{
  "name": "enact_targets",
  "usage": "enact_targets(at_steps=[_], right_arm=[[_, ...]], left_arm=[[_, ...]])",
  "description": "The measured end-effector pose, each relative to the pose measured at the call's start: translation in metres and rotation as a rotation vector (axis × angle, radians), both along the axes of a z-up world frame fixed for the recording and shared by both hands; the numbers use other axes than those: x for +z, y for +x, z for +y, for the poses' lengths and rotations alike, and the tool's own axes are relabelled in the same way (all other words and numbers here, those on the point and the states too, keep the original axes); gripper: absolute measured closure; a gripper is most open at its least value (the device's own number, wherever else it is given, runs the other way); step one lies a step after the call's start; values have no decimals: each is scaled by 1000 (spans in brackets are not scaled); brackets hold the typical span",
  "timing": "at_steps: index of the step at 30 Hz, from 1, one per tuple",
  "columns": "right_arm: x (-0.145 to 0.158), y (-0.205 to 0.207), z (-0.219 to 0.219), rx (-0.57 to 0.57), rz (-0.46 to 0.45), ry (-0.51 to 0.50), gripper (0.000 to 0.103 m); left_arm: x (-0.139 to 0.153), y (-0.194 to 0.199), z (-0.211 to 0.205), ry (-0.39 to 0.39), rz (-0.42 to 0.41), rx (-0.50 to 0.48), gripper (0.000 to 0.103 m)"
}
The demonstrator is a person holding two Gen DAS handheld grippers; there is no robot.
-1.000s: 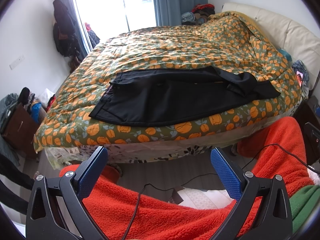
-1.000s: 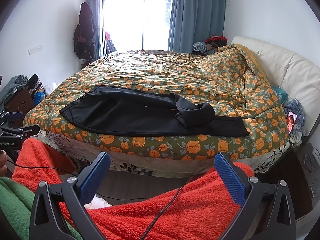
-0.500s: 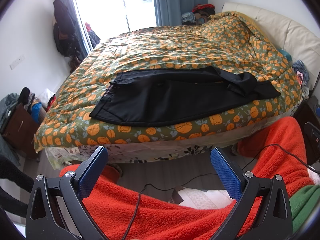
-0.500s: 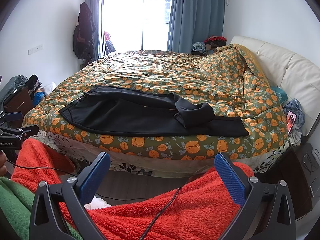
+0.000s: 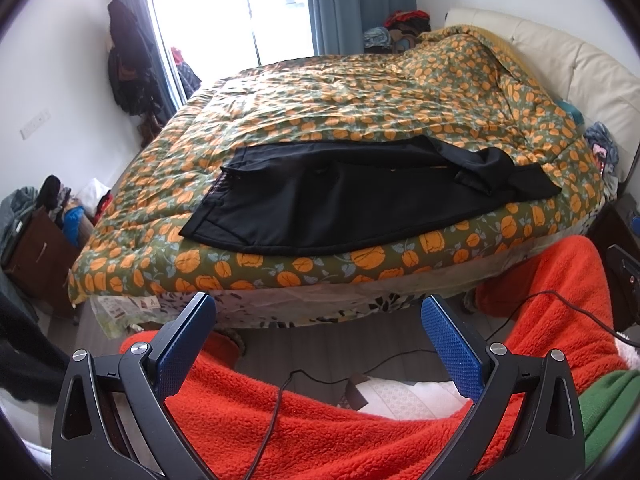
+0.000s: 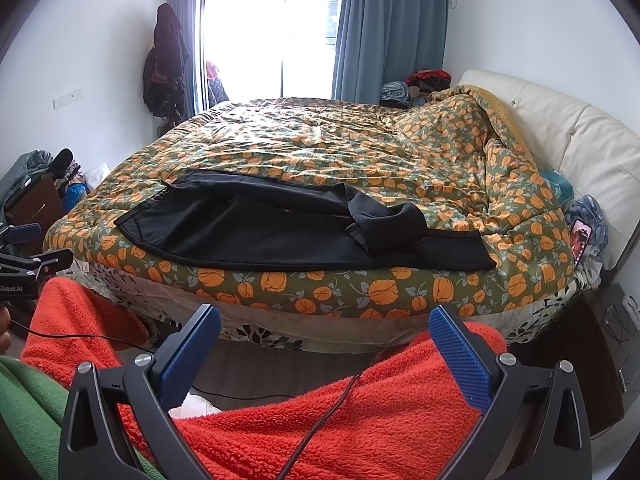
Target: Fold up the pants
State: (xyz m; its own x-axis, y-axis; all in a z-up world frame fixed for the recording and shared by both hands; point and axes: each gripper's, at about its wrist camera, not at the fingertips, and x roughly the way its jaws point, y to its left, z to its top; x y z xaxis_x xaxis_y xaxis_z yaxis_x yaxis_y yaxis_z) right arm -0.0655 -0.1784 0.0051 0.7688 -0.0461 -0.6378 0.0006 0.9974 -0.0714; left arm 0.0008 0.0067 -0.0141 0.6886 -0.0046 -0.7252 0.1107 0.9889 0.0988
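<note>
Pants, black, lie spread lengthwise along the near edge of the bed, one leg end bunched toward the headboard side. Left claw and right claw both stand spread wide, gripping nothing, well short of the bed above red fleece.

At the left edge of the right wrist view, the black body of the left gripper carries small white lettering reading "nRobot.AI", cut off at the frame's border. At the lower left of the left wrist view, the plastic wrapping under the bed's edge shows a red letter "A"; its other print is too small to read.
</note>
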Motion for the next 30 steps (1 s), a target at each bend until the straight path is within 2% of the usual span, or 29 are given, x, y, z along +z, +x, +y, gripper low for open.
enact_targets(at_steps=[13,18,25,30], right_arm=[[3,-1,3,26,-22,-21,0],[2,3,3,38,-9,-10,0],[2,9,12,57,-17,-4,0],[4,12,18,60,-24,6,0]], left_arm=[[7,0,0,-42,-11,-18,0],[0,3,-10,-28,32,-48,0],[-10,1,-22,33,73,-106,0],[-2,2,-18,11,68,-129,0]])
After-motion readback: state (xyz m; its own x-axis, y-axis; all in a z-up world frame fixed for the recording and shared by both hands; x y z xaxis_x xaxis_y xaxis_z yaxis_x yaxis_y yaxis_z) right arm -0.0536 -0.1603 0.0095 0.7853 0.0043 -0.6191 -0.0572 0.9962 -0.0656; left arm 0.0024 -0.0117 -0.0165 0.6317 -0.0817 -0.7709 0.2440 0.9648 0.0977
